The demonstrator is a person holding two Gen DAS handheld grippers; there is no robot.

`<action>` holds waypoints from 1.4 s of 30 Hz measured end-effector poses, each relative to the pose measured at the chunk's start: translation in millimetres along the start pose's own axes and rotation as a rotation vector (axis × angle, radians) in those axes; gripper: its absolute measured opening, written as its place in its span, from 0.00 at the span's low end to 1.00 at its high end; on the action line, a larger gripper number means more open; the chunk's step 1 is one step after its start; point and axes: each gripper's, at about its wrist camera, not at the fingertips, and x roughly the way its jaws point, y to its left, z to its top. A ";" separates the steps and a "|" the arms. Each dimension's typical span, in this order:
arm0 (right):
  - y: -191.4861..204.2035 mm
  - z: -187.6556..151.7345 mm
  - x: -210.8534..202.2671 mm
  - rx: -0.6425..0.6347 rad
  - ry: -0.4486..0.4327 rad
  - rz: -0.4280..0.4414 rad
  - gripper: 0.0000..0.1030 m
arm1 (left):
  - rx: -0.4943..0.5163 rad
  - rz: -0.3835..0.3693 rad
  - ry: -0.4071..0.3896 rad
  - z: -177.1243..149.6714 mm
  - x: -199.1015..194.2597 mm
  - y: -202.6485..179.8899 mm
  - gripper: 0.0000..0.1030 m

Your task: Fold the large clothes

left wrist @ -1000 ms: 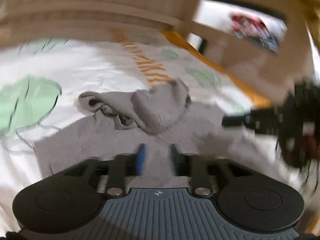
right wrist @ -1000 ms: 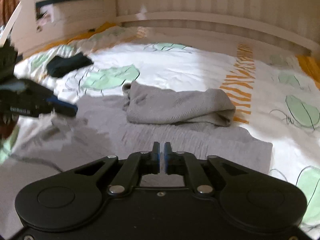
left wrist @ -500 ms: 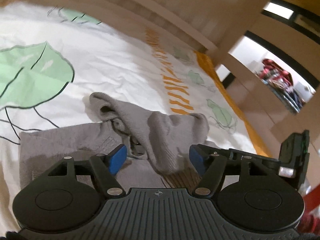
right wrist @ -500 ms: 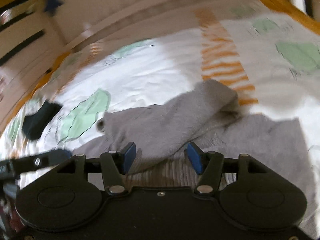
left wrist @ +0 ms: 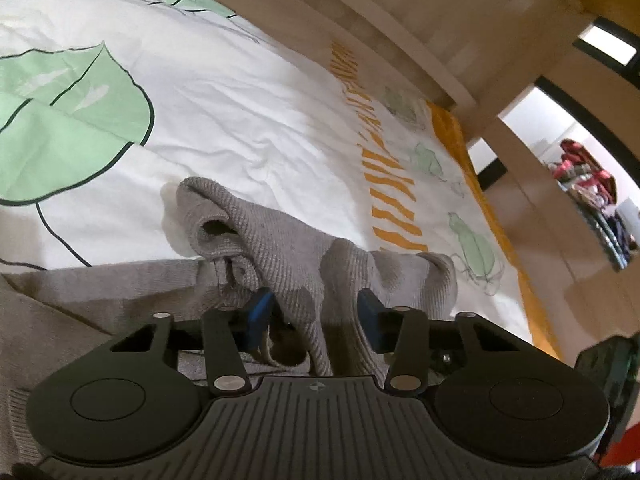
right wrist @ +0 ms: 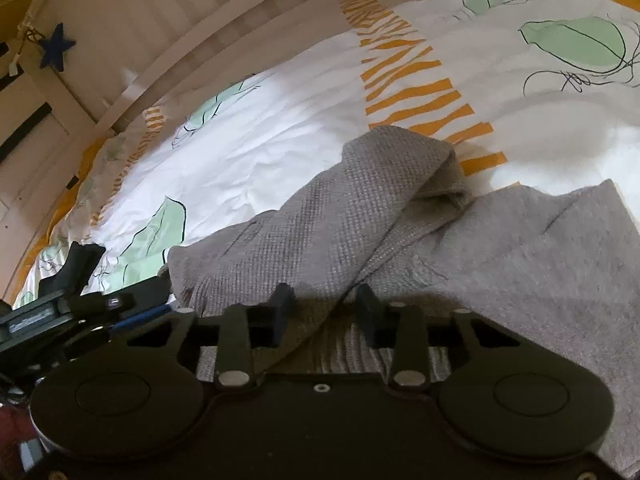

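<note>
A bed with a white cover [left wrist: 248, 92] printed with green leaves and orange stripes. Behind it, a pale wooden headboard [right wrist: 160, 32] bearing a blue star [right wrist: 56, 50]. Beige walls and shelving [left wrist: 592, 200] stand beside it.

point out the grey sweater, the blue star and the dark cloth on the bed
grey sweater [right wrist: 360, 200], right wrist view, on its folded-over knit part
blue star [right wrist: 56, 46], right wrist view, centre of the star on the wall
dark cloth [right wrist: 80, 266], right wrist view, its middle, left side of bed
</note>
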 end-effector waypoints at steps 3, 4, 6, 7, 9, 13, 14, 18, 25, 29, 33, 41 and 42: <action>2.8 0.4 -1.5 -0.025 -0.013 0.012 0.10 | -0.007 -0.014 -0.027 1.4 -0.1 -0.7 0.14; 4.2 0.5 -2.0 -0.035 -0.019 0.011 0.10 | -0.008 -0.013 -0.038 2.6 -0.3 -1.3 0.08; 5.5 1.5 -3.6 -0.039 -0.026 0.016 0.10 | -0.014 -0.022 -0.061 5.4 -0.8 -3.2 0.00; 5.8 2.6 -4.7 -0.034 -0.029 0.022 0.09 | -0.013 -0.029 -0.074 6.8 -3.3 -5.9 0.00; 7.5 5.1 -11.8 -0.036 -0.049 0.034 0.09 | 0.023 -0.045 -0.114 8.7 -15.8 -15.5 0.00; 11.2 10.6 -43.3 -0.045 -0.109 0.092 0.09 | 0.125 -0.076 -0.178 7.3 -50.0 -37.8 0.00; 12.0 11.7 -50.3 -0.048 -0.114 0.103 0.09 | 0.142 -0.076 -0.179 5.9 -55.8 -41.4 0.00; 11.3 10.5 -67.5 -0.050 -0.114 0.117 0.09 | 0.112 -0.033 -0.122 -1.8 -56.0 -40.2 0.25; -6.4 0.9 -56.7 -0.001 -0.068 0.084 0.09 | -0.023 0.037 -0.064 -16.5 -27.4 -12.2 0.50; -15.0 -2.5 -48.3 0.004 -0.056 0.070 0.09 | -0.050 0.004 -0.062 -17.1 -15.6 -4.2 0.50; -19.6 -6.8 -41.5 0.005 -0.044 0.063 0.09 | -0.097 -0.041 -0.026 -16.9 -5.0 -3.1 0.46; -18.5 -5.0 -43.0 0.011 -0.046 0.070 0.09 | -0.043 -0.078 -0.035 -15.0 -10.4 -22.9 0.04; -17.0 -3.4 -44.9 0.009 -0.050 0.073 0.09 | -0.036 -0.092 -0.056 -12.3 -15.6 -26.8 0.04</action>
